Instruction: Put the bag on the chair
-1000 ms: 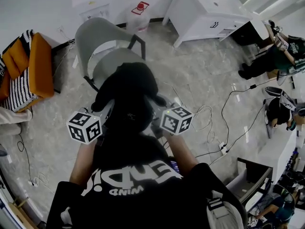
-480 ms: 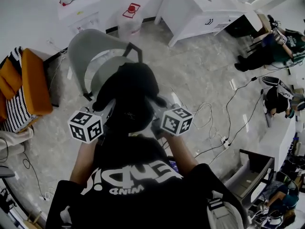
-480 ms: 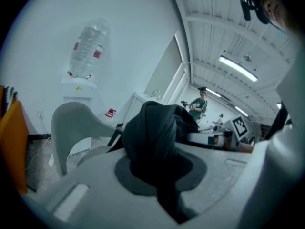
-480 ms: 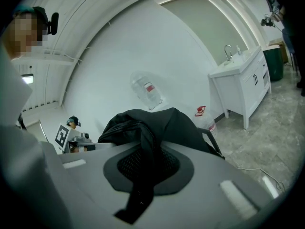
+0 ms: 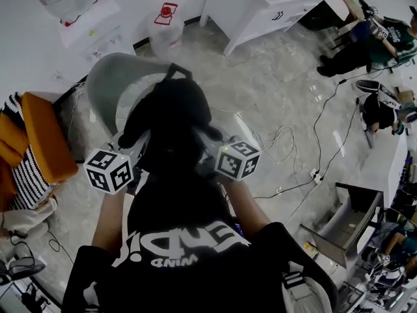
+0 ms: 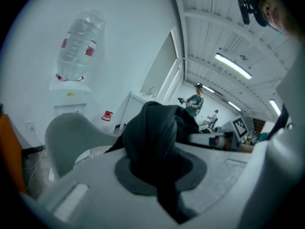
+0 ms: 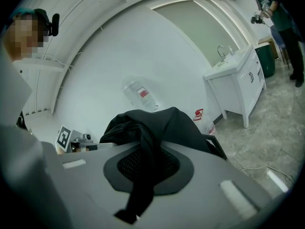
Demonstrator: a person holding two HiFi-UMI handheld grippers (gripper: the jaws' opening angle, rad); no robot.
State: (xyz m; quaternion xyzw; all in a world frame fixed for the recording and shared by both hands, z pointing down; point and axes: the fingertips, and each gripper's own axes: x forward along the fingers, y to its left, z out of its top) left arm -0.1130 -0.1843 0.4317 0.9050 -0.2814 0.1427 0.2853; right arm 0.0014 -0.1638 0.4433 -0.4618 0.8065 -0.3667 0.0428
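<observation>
The pale marbled floor [image 5: 287,96] filled most of the head view, and a white cabinet [image 5: 260,8] stood along the top edge right of centre, with a seated person [image 5: 365,41] at the upper right corner. Left of centre, in the upper half of the frame, stood the grey chair [image 5: 111,87], its curved back towards the upper left. The black bag [image 5: 172,119] hung in the middle of the frame, held up between our two tools, and in the picture it covered the right side of the chair's seat; we could not tell whether it touched the seat. At the left edge lay an orange cushion [image 5: 42,139] beside a black-and-white striped cloth [image 5: 19,175]. The left tool [image 6: 159,173] had its jaws pressed together on a fold of the bag's fabric, which rose as a dark bunch in front of its camera, with the chair low at the left behind it. The right tool [image 7: 143,171] was likewise pinching a strip of the bag, and the rest of the bag bulked just beyond its jaws. A water jug [image 5: 164,31] with a red cap stood on the floor near the top, just above the chair. Thin cables [image 5: 287,152] trailed across the floor at centre right.
</observation>
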